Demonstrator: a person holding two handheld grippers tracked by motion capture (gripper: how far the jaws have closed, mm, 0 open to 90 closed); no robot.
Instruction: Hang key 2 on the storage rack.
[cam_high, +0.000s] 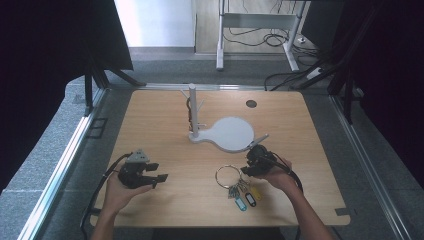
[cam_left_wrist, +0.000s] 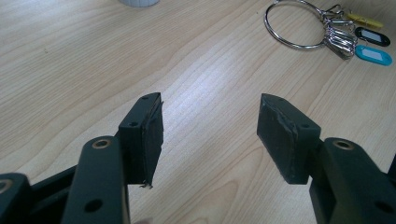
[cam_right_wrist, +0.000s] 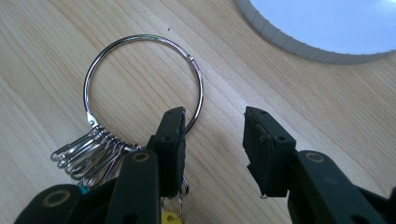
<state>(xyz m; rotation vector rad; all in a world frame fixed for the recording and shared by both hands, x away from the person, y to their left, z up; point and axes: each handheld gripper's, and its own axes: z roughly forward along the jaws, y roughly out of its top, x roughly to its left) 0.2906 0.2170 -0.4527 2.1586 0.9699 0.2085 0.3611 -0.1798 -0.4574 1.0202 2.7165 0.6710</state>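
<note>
A large metal key ring (cam_high: 216, 176) lies flat on the wooden table, with a bunch of keys (cam_high: 235, 190) and blue, black and yellow tags (cam_high: 241, 203) on its near side. My right gripper (cam_high: 246, 170) sits low at the ring's right edge. In the right gripper view its jaws (cam_right_wrist: 214, 119) stand apart: the ring's wire (cam_right_wrist: 140, 37) curves down to the inner face of the left jaw, and no pad presses on it. My left gripper (cam_high: 159, 172) is open at the front left, over bare wood (cam_left_wrist: 212, 105), with the ring (cam_left_wrist: 294, 45) far off.
A white stand (cam_high: 192, 107) with side pegs rises from a round white base (cam_high: 231, 134) at the table's middle, just beyond the ring. The base's ribbed rim (cam_right_wrist: 299, 49) is close ahead of the right jaws. A dark round hole (cam_high: 251, 103) sits at the back.
</note>
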